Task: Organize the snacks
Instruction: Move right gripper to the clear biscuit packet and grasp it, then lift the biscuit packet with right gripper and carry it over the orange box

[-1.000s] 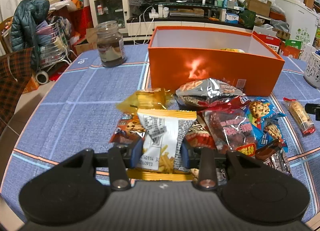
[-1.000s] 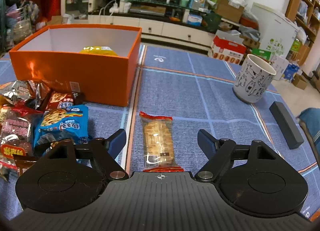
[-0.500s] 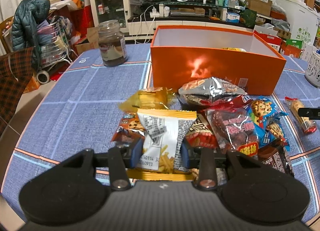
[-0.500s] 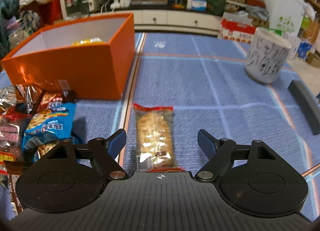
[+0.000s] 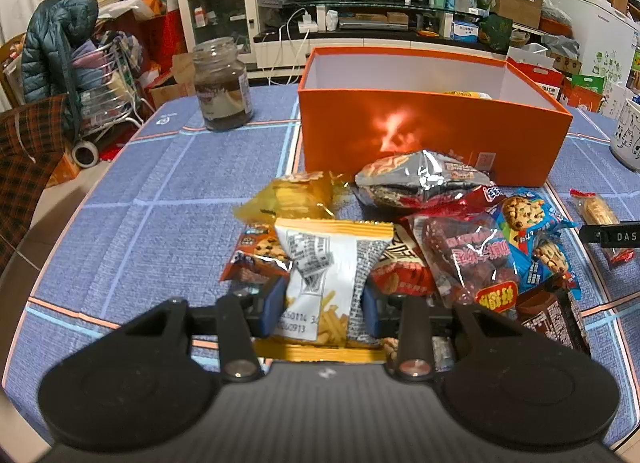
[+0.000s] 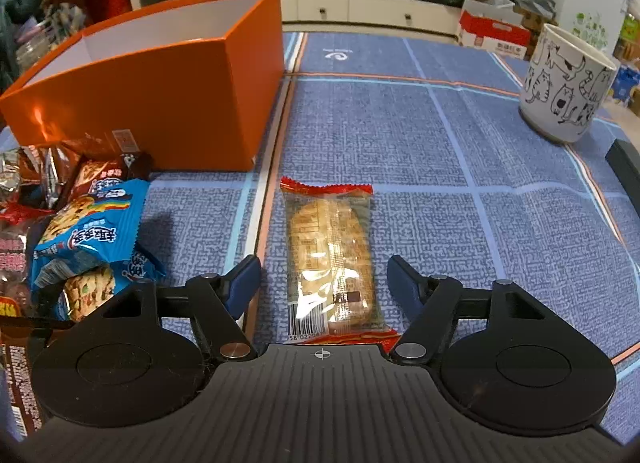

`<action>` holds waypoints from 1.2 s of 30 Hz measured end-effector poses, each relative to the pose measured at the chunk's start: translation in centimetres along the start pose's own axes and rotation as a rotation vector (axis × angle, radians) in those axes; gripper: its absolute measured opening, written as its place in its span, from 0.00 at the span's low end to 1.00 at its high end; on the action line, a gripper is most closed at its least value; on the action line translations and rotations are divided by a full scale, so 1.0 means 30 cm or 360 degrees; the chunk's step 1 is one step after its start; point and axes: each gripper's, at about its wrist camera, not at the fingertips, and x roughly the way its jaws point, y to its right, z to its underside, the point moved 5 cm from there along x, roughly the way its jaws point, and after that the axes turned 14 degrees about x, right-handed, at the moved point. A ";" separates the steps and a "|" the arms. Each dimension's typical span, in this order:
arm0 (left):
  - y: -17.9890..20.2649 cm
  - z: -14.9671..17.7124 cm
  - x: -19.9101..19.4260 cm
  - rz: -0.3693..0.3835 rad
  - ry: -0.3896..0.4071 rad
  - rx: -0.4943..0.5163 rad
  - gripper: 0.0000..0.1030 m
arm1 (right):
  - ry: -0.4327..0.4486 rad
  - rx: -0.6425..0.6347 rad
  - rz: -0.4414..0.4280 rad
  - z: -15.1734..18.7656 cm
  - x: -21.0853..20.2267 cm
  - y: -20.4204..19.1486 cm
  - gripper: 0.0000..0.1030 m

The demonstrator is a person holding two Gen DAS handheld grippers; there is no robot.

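My left gripper [image 5: 323, 305] pinches the white-and-orange snack packet [image 5: 326, 277] low in the centre of the left wrist view, its blue pads pressed against both sides of the wrapper. Just above and to the right of it lies the snack pile [image 5: 460, 239]: a yellow packet [image 5: 294, 199], a silver bag [image 5: 420, 179], a red-printed clear bag [image 5: 474, 259] and a blue cookie packet [image 5: 528, 231]. Beyond the pile, in the upper centre, stands the orange box [image 5: 432, 135], open-topped, with something yellow showing inside. A dark glass jar [image 5: 222, 85] sits at upper left on the blue tablecloth [image 5: 160, 191].

My right gripper [image 6: 323, 283] is spread wide, its fingers on either side of the clear-wrapped cracker bar [image 6: 332, 259] without touching it; the bar lies flat in the lower centre. The white cat-print mug [image 6: 564, 83] stands at upper right.
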 end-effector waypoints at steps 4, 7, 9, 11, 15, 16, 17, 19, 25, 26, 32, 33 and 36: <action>-0.004 0.001 -0.002 0.0006 0.0002 -0.0010 0.35 | -0.0006 -0.0013 -0.0011 -0.011 -0.007 -0.013 0.20; -0.009 0.004 -0.006 0.0008 0.0006 -0.0014 0.35 | -0.0004 -0.0035 -0.0006 -0.008 -0.009 -0.020 0.20; -0.014 0.002 -0.011 0.0000 0.0016 -0.0020 0.35 | -0.0002 -0.0027 -0.0007 -0.009 -0.013 -0.017 0.20; -0.022 -0.001 -0.020 -0.0008 0.0034 -0.0031 0.35 | 0.0010 -0.0019 -0.0016 -0.015 -0.025 -0.014 0.20; -0.035 -0.008 -0.045 -0.0021 0.0092 -0.0053 0.35 | 0.0077 0.0002 -0.0049 -0.038 -0.081 -0.017 0.20; -0.035 -0.010 -0.052 -0.0020 0.0105 -0.0054 0.35 | 0.0093 0.0007 -0.0059 -0.045 -0.096 -0.020 0.20; -0.036 -0.011 -0.057 -0.0018 0.0113 -0.0052 0.35 | 0.0108 0.0010 -0.0069 -0.049 -0.110 -0.022 0.20; -0.036 -0.009 -0.064 -0.0011 0.0118 -0.0051 0.35 | 0.0134 0.0008 -0.0091 -0.058 -0.136 -0.027 0.20; -0.042 0.012 -0.083 0.0021 0.0111 -0.0062 0.35 | 0.0189 0.0000 -0.0172 -0.071 -0.208 -0.057 0.20; -0.042 0.021 -0.087 0.0027 0.0112 -0.0062 0.35 | 0.0197 0.0007 -0.0195 -0.075 -0.223 -0.061 0.20; -0.052 0.028 -0.104 0.0053 0.0114 -0.0069 0.35 | 0.0255 -0.0022 -0.0281 -0.124 -0.271 -0.095 0.20; -0.054 0.023 -0.105 0.0057 0.0118 -0.0072 0.35 | 0.0265 -0.0023 -0.0291 -0.143 -0.271 -0.101 0.20; -0.053 0.009 -0.100 0.0062 0.0122 -0.0065 0.35 | 0.0297 -0.0054 -0.0312 -0.201 -0.258 -0.130 0.20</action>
